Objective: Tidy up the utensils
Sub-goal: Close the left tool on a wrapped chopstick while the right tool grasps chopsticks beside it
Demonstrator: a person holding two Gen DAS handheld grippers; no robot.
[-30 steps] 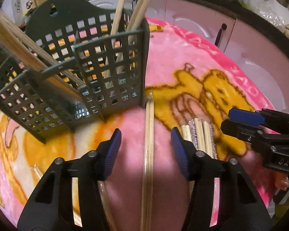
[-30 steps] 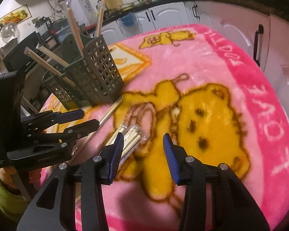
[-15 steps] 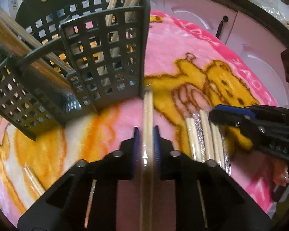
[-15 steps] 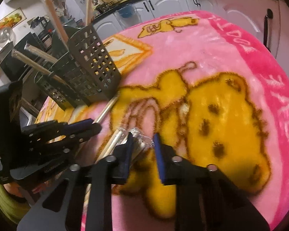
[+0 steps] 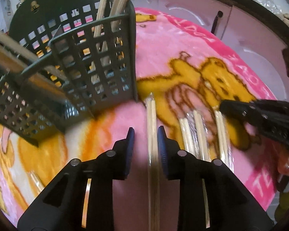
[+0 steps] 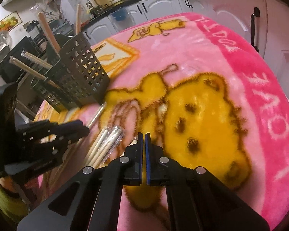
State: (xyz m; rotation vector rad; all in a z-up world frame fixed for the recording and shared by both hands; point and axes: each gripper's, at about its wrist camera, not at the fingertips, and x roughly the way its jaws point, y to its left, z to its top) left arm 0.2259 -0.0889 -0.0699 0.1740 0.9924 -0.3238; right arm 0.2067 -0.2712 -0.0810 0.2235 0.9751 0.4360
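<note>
A dark grid caddy (image 5: 98, 63) stands on the pink blanket, with wooden chopsticks upright in it; it also shows in the right wrist view (image 6: 82, 73). My left gripper (image 5: 146, 132) is partly open around a wrapped chopstick pair (image 5: 151, 119) that lies on the blanket, its tip near the caddy's corner; the right pad is close to it. Several more wrapped pairs (image 5: 200, 130) lie to the right, also seen in the right wrist view (image 6: 106, 144). My right gripper (image 6: 143, 137) is shut and empty, just right of that bundle.
The pink blanket (image 6: 212, 67) with a yellow bear covers a round table; its edge drops off at right. Kitchen cabinets (image 6: 163, 5) and counter clutter stand behind. Another loose chopstick (image 5: 86, 198) lies under my left gripper.
My left gripper closed on the chopstick pair half a second ago and has now opened partway. My right gripper has gone from open to shut beside the bundle.
</note>
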